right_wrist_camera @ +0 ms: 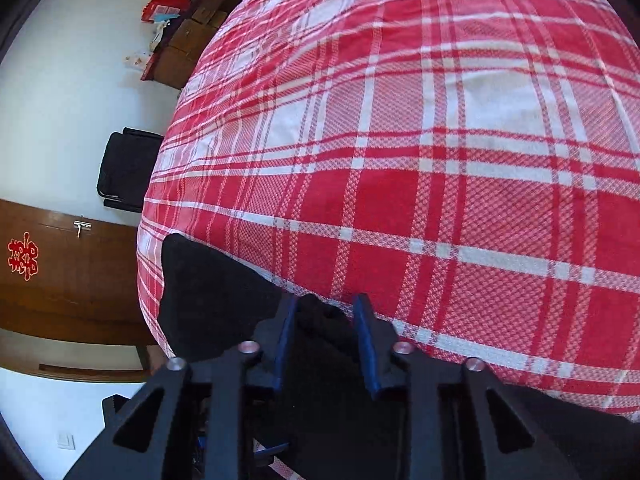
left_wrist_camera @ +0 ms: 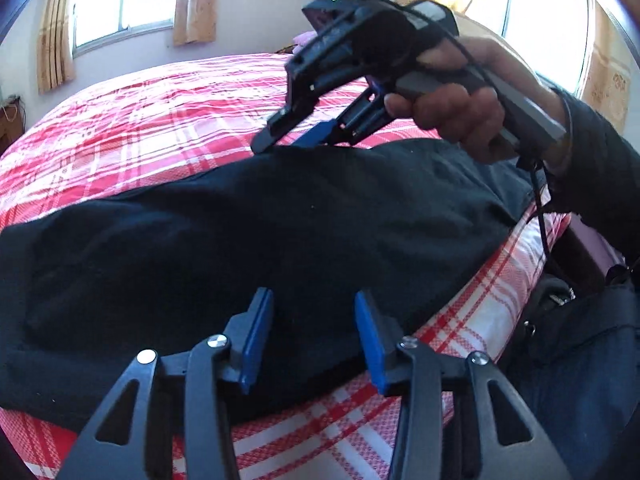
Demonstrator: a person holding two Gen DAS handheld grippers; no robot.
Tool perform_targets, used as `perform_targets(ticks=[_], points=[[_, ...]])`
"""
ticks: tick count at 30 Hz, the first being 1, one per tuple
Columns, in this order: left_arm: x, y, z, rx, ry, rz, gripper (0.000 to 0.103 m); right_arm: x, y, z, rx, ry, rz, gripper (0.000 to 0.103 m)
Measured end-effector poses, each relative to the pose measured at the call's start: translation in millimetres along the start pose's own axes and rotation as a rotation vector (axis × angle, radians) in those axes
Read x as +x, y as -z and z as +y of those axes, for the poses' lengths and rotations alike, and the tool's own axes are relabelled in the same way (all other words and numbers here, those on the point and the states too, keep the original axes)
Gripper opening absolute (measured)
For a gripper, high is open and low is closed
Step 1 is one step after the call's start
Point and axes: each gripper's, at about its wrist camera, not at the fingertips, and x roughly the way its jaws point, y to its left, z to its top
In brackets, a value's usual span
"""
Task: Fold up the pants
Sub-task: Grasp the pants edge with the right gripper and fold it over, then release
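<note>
Black pants [left_wrist_camera: 248,232] are lying across the red plaid bedspread [left_wrist_camera: 160,112] near the bed's edge. The left gripper [left_wrist_camera: 314,344] is hovering with fingers spread wide, gripping nothing. The right gripper [right_wrist_camera: 324,344], fingers parted, is straddling a raised fold of the pants.

Pants [left_wrist_camera: 240,232] are showing solid black. Bedsheet [right_wrist_camera: 440,160] is showing red-and-white plaid. Gripper pads [left_wrist_camera: 256,340] are showing blue on black frames; curtains [left_wrist_camera: 196,0] are showing tan.
</note>
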Motion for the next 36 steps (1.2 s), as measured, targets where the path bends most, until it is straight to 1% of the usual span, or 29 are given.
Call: perform_targets(ticks=[2,6,8,9,10,13,16,18,21,22,23,24,26,27,28,29,30,31,32,33,34,35,36], points=[[-0.9,1.1,-1.0,0.004,0.000,-0.003,0.045,-2.6,2.9,4.4,-0.024,-0.003,-0.020,0.005],[-2.0,4.4,0.2,0.016,-0.002,0.000,0.046,-36.2,10.9,26.1,-0.113,-0.075,-0.158,0.003],[-2.3,4.9,-0.4,0.014,0.004,-0.003,0.049,-47.0,13.5,34.7,-0.145,-0.075,-0.199,0.002],[-1.6,4.6,-0.6,0.012,0.009,-0.004,0.051,-48.0,13.9,38.6,-0.160,-0.045,-0.218,0.002],[-1.6,4.8,-0.7,0.014,0.010,-0.004,0.052,-43.4,12.3,40.6,-0.165,-0.005,-0.225,0.002],[-0.7,4.9,-3.5,0.031,0.000,-0.006,0.054,-27.1,3.7,29.8,-0.143,0.073,-0.225,0.001],[-1.3,4.9,-4.1,0.030,-0.002,-0.011,0.055,-5.7,-2.4,13.1,-0.098,0.104,-0.206,0.001],[-1.5,4.2,-4.8,0.030,0.000,-0.014,0.055,-3.0,-2.5,5.1,-0.102,0.127,-0.203,0.001],[-1.5,2.0,-7.1,0.048,-0.005,-0.003,0.055,-2.2,-1.5,3.0,-0.113,0.138,-0.202,0.001],[-5.1,0.4,-8.2,0.049,-0.008,-0.001,0.055,-3.7,-1.9,6.6,-0.135,0.141,-0.200,0.002],[-10.2,-0.5,-4.5,0.047,-0.014,-0.005,0.055,-6.2,-2.0,8.2,-0.146,0.129,-0.201,0.002],[-15.7,-0.8,-3.3,0.046,-0.030,-0.017,0.055,-13.1,-0.5,10.6,-0.152,0.109,-0.211,0.003],[-32.3,-1.7,6.9,0.041,-0.089,-0.069,0.056,-27.4,4.6,17.0,-0.173,0.097,-0.246,0.003],[-40.6,-1.8,16.3,0.019,-0.116,-0.091,0.056,-35.7,9.1,21.4,-0.198,0.108,-0.266,0.004],[-45.9,-0.9,25.4,-0.006,-0.140,-0.101,0.056,-40.0,13.2,26.5,-0.224,0.121,-0.275,0.007],[-49.7,1.1,33.7,-0.031,-0.159,-0.105,0.056,-43.0,17.5,30.9,-0.248,0.123,-0.277,0.016],[-52.3,3.2,43.0,-0.059,-0.178,-0.105,0.056,-46.5,26.5,37.0,-0.288,0.113,-0.272,0.021],[-54.8,7.3,56.6,-0.106,-0.204,-0.097,0.056,-46.4,32.8,41.1,-0.314,0.105,-0.265,0.033],[-55.7,10.4,65.0,-0.136,-0.222,-0.088,0.056,-45.8,42.7,45.7,-0.351,0.091,-0.250,0.040],[-56.4,14.4,71.2,-0.160,-0.235,-0.083,0.056,-42.5,55.3,51.6,-0.401,0.070,-0.219,0.041],[-57.7,19.7,78.0,-0.188,-0.243,-0.077,0.056,-38.9,60.7,55.9,-0.429,0.064,-0.194,0.042],[-58.9,23.2,80.3,-0.202,-0.236,-0.077,0.056,-31.5,69.1,59.4,-0.459,0.072,-0.164,0.042],[-58.2,23.9,82.6,-0.209,-0.226,-0.083,0.056,-23.1,76.8,61.1,-0.488,0.102,-0.138,0.042]])
